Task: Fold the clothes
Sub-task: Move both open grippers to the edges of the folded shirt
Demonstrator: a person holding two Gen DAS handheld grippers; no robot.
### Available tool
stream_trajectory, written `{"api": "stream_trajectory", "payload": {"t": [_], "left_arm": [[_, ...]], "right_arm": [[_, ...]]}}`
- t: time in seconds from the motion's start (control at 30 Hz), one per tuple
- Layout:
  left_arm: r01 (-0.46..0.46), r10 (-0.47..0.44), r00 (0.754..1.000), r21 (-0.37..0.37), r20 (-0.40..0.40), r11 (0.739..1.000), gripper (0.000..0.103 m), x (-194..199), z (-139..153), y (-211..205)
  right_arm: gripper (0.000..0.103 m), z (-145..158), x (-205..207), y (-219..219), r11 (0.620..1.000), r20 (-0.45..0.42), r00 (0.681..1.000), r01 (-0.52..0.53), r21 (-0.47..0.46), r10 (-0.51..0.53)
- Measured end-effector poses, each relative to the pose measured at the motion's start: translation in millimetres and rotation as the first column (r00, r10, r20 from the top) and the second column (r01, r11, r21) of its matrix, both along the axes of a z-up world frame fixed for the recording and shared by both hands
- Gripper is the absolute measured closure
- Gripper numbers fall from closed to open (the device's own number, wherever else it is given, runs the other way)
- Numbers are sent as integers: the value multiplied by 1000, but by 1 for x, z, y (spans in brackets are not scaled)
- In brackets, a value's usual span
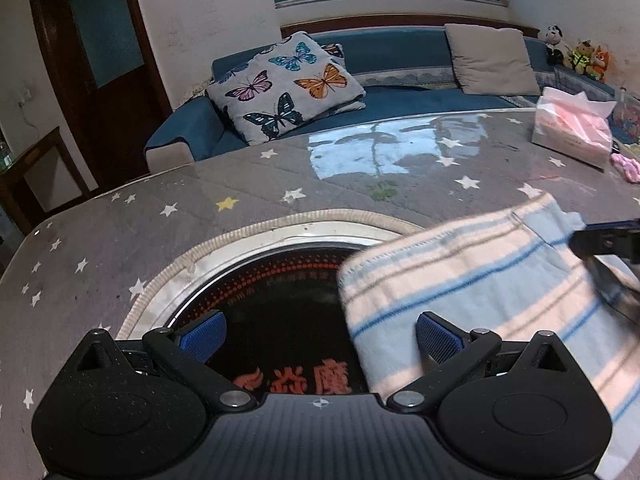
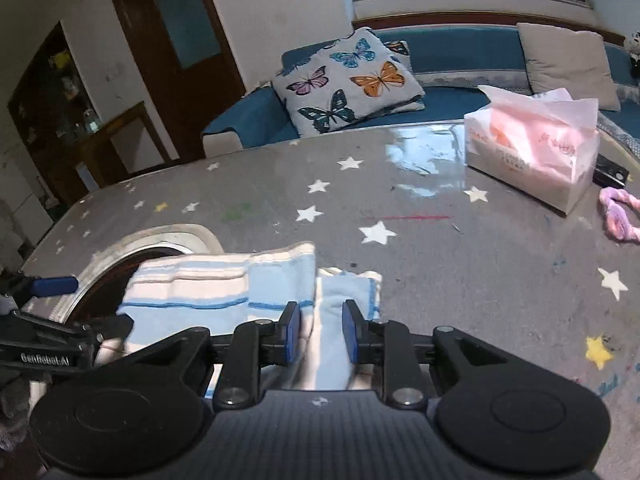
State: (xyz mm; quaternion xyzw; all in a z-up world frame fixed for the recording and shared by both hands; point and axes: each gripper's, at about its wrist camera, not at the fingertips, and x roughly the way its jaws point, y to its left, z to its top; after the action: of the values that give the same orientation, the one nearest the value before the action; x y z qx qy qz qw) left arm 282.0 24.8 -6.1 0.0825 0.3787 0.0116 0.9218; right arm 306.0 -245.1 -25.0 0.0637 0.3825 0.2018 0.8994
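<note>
Nearest in the right wrist view, the right gripper [image 2: 319,330] is clenched on a bunched fold of the striped cloth [image 2: 224,292], its blue pads pressing the fabric from both sides. The cloth, pale blue and cream with darker blue lines, spreads left and a little farther from those jaws, partly covering the round dark cooktop [image 2: 132,258] set into the table. In the left wrist view the left gripper [image 1: 320,334] stands released, jaws wide apart over the cooktop; the cloth lies at its right, overlapping the right finger [image 1: 438,340], with no grip on it. Farther right on the star-patterned grey table cover [image 2: 440,248] sits a pink tissue pack [image 2: 536,148]; beyond it, a blue sofa [image 2: 452,52] with a butterfly cushion [image 2: 348,80].
</note>
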Motion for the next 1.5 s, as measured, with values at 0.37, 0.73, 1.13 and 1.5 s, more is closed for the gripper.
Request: {"api": "stream_trajectory", "payload": {"t": [0.37, 0.73, 1.13, 1.5], "left_arm": [[-44, 44, 999, -8, -13, 999, 0, 27, -5, 14], [-63, 62, 998, -22, -16, 998, 0, 39, -10, 18], [-8, 9, 1000, -53, 19, 999, 0, 33, 7, -2], [48, -48, 998, -2, -30, 999, 0, 46, -7, -32]], "right_arm": [[80, 9, 3, 22, 998, 58, 997, -52, -36, 54], [80, -1, 6, 27, 994, 42, 997, -64, -83, 68], [80, 5, 6, 34, 992, 63, 995, -66, -109, 73], [70, 3, -1, 33, 988, 72, 993, -89, -128, 98]]}}
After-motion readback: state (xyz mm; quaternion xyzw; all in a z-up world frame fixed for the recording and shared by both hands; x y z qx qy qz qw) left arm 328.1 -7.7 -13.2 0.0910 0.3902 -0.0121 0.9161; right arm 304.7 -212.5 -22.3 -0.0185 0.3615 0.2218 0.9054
